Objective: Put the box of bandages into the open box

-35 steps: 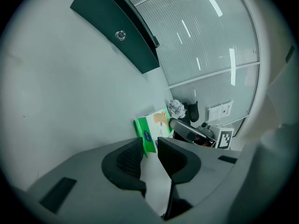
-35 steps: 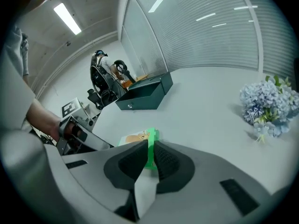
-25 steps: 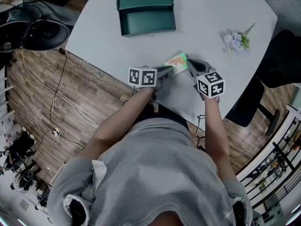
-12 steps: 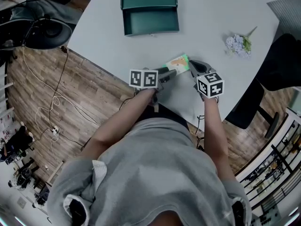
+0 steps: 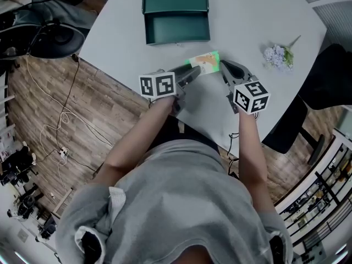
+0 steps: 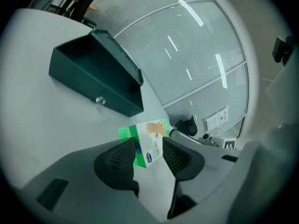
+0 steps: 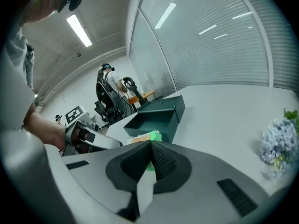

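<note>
The box of bandages (image 5: pixel 204 62), green with a printed picture, hangs just above the white table between my two grippers. My right gripper (image 5: pixel 223 66) is shut, pinching the box's right edge; green shows at its tips (image 7: pixel 148 148). My left gripper (image 5: pixel 190 73) reaches in from the left. Its jaws are closing with the box's near end (image 6: pixel 148 146) between the pads (image 6: pixel 176 155), and a gap still shows. The open box (image 5: pixel 177 39), dark green with its lid folded back, stands farther up the table (image 6: pixel 93 73), beyond both grippers (image 7: pixel 156 115).
A small bunch of pale blue flowers (image 5: pixel 278 53) lies on the table to the right (image 7: pixel 278 143). The table's front edge (image 5: pixel 126 73) runs diagonally near my left hand. A dark chair (image 5: pixel 324 76) stands off the right side. Cables trail over the wooden floor (image 5: pixel 60 131).
Both grippers and the bandage box have moved up the table toward the open box. The left jaws, shut a second ago, have spread wide around the box's end.
</note>
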### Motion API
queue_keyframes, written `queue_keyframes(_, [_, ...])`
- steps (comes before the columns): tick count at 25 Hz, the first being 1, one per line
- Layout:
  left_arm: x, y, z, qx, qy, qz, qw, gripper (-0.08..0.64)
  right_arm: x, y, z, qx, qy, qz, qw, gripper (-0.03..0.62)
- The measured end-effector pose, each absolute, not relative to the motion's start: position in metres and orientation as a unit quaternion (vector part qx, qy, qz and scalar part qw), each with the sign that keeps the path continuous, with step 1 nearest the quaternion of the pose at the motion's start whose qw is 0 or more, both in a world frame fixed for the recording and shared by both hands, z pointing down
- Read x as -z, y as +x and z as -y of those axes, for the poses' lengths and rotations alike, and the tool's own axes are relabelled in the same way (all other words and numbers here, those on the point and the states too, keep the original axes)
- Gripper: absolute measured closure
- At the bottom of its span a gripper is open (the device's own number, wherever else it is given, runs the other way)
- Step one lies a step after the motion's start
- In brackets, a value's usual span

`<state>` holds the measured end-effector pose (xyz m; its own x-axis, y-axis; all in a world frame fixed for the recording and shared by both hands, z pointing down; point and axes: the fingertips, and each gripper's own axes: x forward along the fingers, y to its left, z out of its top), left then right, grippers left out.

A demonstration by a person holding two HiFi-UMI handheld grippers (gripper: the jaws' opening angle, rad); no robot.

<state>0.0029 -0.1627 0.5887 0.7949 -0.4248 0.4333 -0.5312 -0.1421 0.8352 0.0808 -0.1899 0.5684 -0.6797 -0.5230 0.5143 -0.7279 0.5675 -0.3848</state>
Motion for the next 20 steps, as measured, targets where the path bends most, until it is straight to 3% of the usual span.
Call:
queue_keyframes(11, [-0.552, -0.052, 0.280, -0.025, 0.790, 0.400, 0.464, 0.387, -0.543, 0.032, 0.292, -0.273, 0.383, 0.876, 0.105, 0.545])
queue_keyframes(20, [-0.572, -0.057, 0.312, -0.040, 0.781, 0.395, 0.483, 0.419, -0.591, 0.026, 0.318, -0.257, 0.405, 0.856, 0.194, 0.541])
